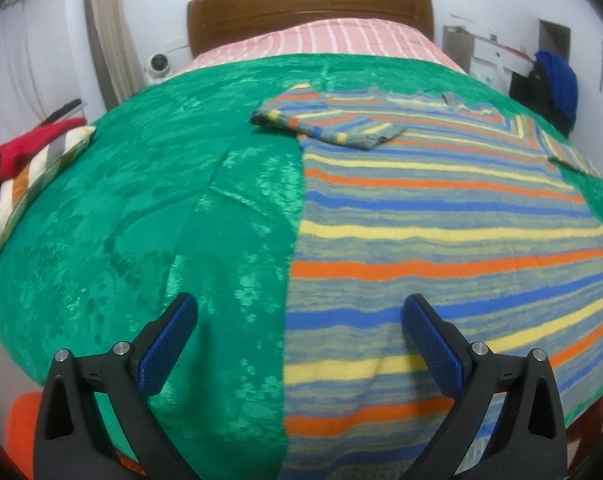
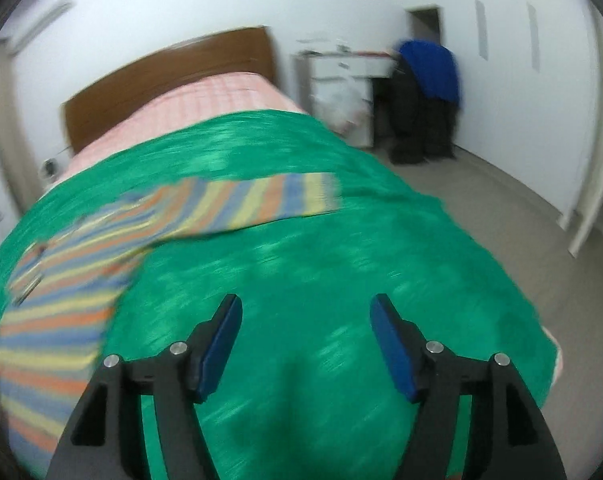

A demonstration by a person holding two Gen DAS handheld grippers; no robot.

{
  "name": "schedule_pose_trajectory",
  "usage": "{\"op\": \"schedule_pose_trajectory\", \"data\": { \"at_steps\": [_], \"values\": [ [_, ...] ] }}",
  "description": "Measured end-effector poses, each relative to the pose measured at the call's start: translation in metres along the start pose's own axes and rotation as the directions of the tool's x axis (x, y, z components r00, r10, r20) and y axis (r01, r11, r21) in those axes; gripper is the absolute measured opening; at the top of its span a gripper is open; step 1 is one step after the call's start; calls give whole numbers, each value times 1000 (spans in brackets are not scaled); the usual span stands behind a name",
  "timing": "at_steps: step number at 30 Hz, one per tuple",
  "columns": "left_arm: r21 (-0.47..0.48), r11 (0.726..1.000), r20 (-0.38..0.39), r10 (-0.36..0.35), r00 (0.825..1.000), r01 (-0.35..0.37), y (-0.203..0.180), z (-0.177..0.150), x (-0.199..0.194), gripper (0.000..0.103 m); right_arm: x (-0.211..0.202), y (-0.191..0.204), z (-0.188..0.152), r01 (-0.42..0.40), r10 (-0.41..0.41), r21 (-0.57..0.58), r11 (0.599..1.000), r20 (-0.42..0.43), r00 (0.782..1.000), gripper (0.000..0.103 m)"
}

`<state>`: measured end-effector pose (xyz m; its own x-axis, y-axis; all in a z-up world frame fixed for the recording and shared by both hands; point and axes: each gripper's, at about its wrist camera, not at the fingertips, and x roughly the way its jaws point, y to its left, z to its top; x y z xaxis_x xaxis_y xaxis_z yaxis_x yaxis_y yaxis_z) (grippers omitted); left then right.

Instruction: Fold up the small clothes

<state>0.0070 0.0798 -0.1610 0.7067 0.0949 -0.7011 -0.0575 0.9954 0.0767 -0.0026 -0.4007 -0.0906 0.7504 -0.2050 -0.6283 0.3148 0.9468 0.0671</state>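
A small knitted sweater (image 1: 441, 216) with orange, yellow, blue and grey stripes lies flat on a green bedspread (image 1: 149, 208). Its left sleeve (image 1: 325, 120) is folded in across the chest. My left gripper (image 1: 301, 312) is open and empty, hovering over the sweater's lower left edge. In the blurred right wrist view the sweater (image 2: 61, 280) lies at the left, with its right sleeve (image 2: 261, 200) stretched out sideways. My right gripper (image 2: 305, 312) is open and empty above the bare green bedspread (image 2: 341, 260), to the right of the sweater.
A striped cushion (image 1: 29, 184) with a red item on it lies at the bed's left edge. A pink striped sheet (image 1: 321, 38) and wooden headboard (image 1: 309, 4) are at the far end. A white desk (image 2: 349, 68) and a chair draped in blue cloth (image 2: 429, 68) stand right of the bed.
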Motion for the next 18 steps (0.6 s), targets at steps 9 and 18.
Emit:
{"op": "schedule_pose_trajectory", "data": {
  "at_steps": [9, 18],
  "values": [
    [66, 998, -25, -7, 1000, 9, -12, -5, 4, 102, -41, 144, -41, -310, 321, -278, 909, -6, 947, 71],
    [18, 999, -62, -38, 997, 39, -8, -7, 10, 103, -32, 181, -89, -369, 363, -399, 840, -95, 927, 71]
  ]
}}
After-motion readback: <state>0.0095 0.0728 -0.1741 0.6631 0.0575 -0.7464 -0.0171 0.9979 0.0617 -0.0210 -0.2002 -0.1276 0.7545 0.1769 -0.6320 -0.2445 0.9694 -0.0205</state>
